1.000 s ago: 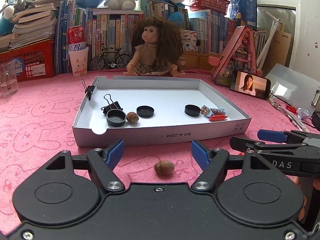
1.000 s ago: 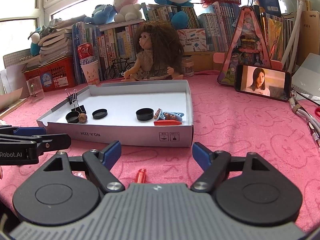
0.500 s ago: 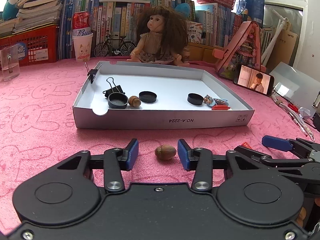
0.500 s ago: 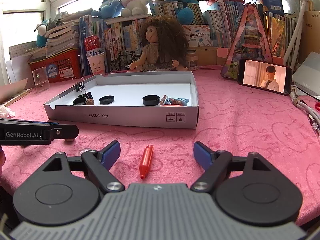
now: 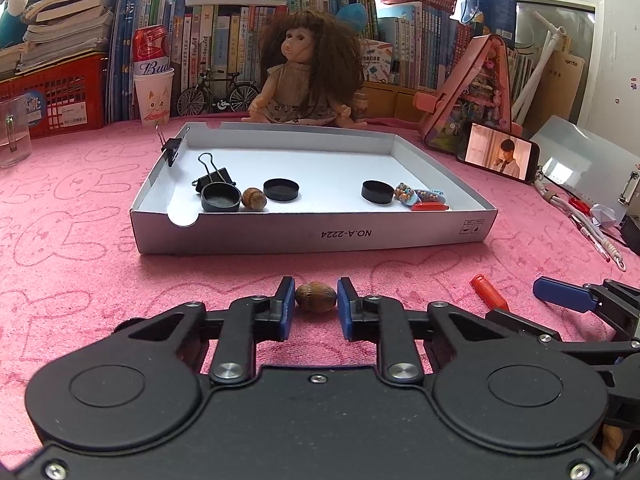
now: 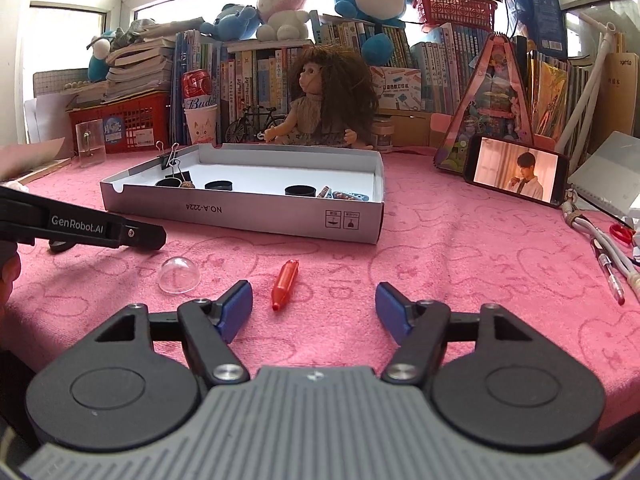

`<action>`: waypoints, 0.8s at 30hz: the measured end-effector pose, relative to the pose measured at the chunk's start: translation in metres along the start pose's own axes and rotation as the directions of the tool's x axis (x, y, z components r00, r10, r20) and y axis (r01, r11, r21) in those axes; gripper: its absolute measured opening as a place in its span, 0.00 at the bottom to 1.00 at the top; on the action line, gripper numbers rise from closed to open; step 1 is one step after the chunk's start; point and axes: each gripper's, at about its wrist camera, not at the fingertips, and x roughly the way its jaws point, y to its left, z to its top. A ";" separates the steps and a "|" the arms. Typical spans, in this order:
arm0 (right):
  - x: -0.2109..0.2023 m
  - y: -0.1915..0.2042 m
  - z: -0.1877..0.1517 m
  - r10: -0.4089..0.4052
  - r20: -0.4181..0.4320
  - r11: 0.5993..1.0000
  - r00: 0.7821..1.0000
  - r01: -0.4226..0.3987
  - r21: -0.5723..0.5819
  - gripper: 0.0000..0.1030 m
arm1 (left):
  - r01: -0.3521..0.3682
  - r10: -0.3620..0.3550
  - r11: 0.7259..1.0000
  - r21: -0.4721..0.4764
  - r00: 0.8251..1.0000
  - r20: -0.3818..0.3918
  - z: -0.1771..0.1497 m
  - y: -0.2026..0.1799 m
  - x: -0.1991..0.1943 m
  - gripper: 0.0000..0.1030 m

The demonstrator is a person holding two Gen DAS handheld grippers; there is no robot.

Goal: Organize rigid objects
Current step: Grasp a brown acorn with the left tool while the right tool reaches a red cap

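Left wrist: claw (image 5: 316, 302) newly clamps acorn (image 5: 315, 297).

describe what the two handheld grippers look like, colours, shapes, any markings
Both are black plastic with blue pads on the fingers, two round discs at the base and silver screws at the pivots. The left gripper has a plain black body and white "GenRobot.AI" lettering along its side. The right gripper has a ribbed grey body.
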 end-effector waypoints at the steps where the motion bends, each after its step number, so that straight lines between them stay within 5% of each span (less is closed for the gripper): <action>1: 0.000 -0.001 0.000 -0.004 0.001 1.000 1.000 0.004 0.000 0.75 | -0.001 0.001 1.000 0.001 1.000 0.000 0.000 0.000 0.000 0.21; 24: 0.016 -0.033 0.009 -0.228 -0.040 0.972 0.973 0.230 0.054 0.76 | -0.005 0.005 1.000 0.000 1.000 0.003 -0.001 0.002 -0.003 0.21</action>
